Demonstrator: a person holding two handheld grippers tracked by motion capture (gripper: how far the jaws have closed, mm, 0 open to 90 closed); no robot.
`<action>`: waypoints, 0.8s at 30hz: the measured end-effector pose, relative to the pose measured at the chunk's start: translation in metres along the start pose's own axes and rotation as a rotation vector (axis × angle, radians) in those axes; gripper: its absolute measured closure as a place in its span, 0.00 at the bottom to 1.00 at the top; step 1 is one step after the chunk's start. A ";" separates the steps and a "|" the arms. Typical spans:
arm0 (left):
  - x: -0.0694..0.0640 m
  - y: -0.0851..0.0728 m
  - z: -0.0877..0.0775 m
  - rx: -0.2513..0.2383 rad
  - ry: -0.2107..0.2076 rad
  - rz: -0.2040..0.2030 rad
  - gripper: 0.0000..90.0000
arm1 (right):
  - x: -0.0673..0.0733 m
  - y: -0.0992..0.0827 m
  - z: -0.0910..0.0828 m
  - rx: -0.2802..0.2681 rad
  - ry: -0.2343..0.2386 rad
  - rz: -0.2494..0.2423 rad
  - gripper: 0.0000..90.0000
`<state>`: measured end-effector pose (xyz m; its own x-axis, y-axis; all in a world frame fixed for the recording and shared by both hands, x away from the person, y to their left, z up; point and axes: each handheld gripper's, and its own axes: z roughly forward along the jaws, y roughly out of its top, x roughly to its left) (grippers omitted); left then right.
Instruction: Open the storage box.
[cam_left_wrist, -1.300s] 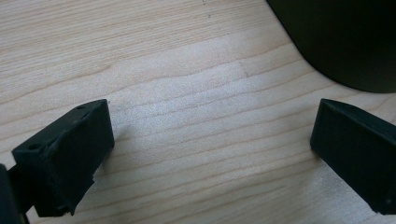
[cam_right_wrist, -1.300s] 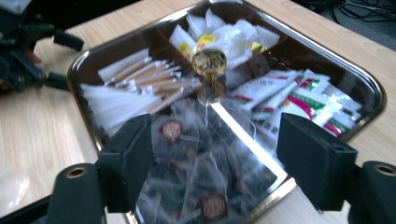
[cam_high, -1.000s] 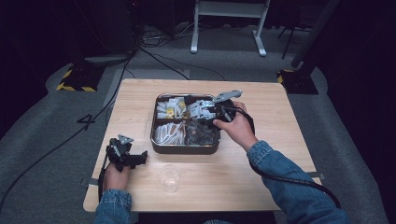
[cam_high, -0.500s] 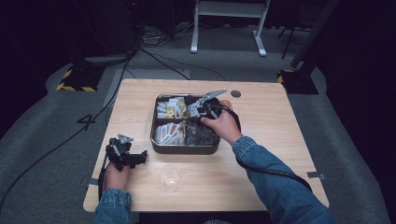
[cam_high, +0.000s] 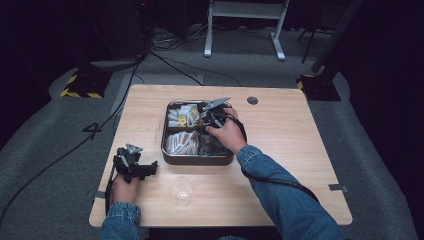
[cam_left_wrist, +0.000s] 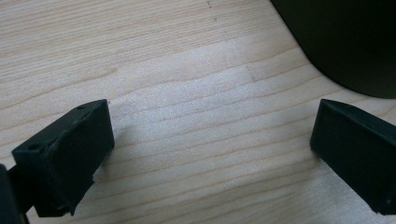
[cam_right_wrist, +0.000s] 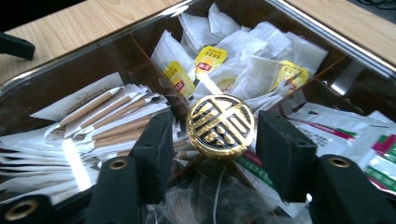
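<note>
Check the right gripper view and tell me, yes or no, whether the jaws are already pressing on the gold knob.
No: the gold knob sits between the right gripper jaws with a gap showing on each side.

A round gold knob (cam_right_wrist: 221, 125) with a black pattern sits at the middle of the tin's (cam_high: 197, 159) clear lid, probably upright.

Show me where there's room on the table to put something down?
Bare wood lies right of the tin, past the sleeve, and along the far edge near the hole. It is crowded between the left tool and the cup.
</note>
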<state>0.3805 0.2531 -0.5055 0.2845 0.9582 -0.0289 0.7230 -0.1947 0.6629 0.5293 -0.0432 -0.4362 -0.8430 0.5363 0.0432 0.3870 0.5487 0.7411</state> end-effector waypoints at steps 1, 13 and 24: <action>0.000 0.000 0.000 0.000 0.000 0.000 0.00 | 0.000 -0.001 0.003 0.001 -0.001 -0.001 0.56; 0.000 0.000 0.000 0.000 0.000 0.000 0.00 | 0.004 -0.003 0.006 -0.028 -0.048 -0.021 0.65; 0.000 0.000 0.000 0.000 0.000 0.000 0.00 | 0.003 -0.003 0.006 -0.030 -0.045 -0.013 0.65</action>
<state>0.3805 0.2531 -0.5055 0.2842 0.9583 -0.0290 0.7230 -0.1944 0.6629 0.5276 -0.0393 -0.4417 -0.8300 0.5578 0.0041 0.3641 0.5363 0.7614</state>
